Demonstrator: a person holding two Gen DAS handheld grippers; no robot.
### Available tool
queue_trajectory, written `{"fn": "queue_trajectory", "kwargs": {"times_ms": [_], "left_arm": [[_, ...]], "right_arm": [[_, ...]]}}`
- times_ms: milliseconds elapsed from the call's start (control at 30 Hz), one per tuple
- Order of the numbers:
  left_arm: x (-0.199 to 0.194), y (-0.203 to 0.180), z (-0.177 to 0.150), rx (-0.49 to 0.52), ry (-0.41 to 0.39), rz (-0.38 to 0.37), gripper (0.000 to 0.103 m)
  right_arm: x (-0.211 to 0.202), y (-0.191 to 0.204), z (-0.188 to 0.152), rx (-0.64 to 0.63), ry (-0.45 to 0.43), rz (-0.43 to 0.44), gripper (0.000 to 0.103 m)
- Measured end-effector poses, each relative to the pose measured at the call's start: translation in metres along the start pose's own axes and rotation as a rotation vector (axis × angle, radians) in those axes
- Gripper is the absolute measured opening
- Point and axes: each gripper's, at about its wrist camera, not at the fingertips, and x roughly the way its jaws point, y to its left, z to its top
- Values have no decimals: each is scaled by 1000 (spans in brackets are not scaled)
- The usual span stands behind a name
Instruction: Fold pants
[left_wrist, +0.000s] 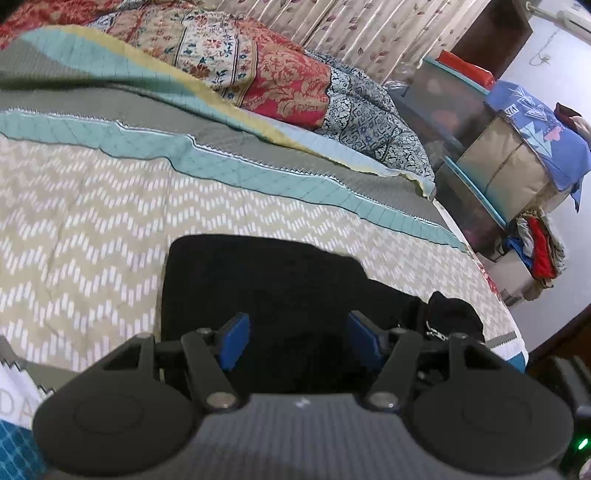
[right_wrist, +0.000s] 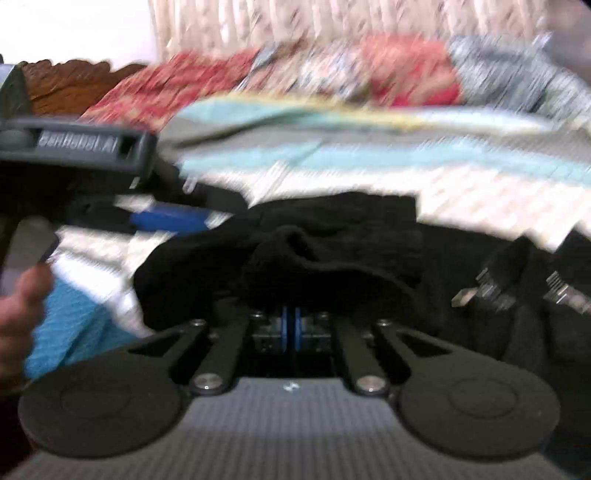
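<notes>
Black pants (left_wrist: 258, 295) lie folded on the bed (left_wrist: 92, 221). My left tongs (left_wrist: 295, 343) gape open just over them; my right tongs (right_wrist: 291, 328) are closed at their bunched edge, grip unclear.

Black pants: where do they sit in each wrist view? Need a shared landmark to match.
Left wrist: black pants lower centre, lying on the chevron bedspread, just past the open left claw.
Right wrist: pants centre, bunched over the shut right claw; blurred.
Shared landmark: the red floral quilt beyond the pants.
</notes>
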Motion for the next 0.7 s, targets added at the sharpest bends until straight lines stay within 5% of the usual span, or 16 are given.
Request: {"fn": "queue_trajectory", "kwargs": {"times_ms": [67,267,400,467,700], "left_arm": [[6,-3,-1,-3,13,-8,59],[22,-15,0,0,17,-16,60],[33,-18,-4,-4,41,-24,61],[38,-20,-9,12,62,-29,61],[53,-38,-54,327,66,80,70]], "right_arm": [[15,2,-15,-80,32,-50,7],[15,-16,-26,15,38,11,11],[-1,-24,-17,95,30,38,34],[-11,-30,-18,129,26,60,34],[-70,-73,-22,336,-81,-61,36]]}}
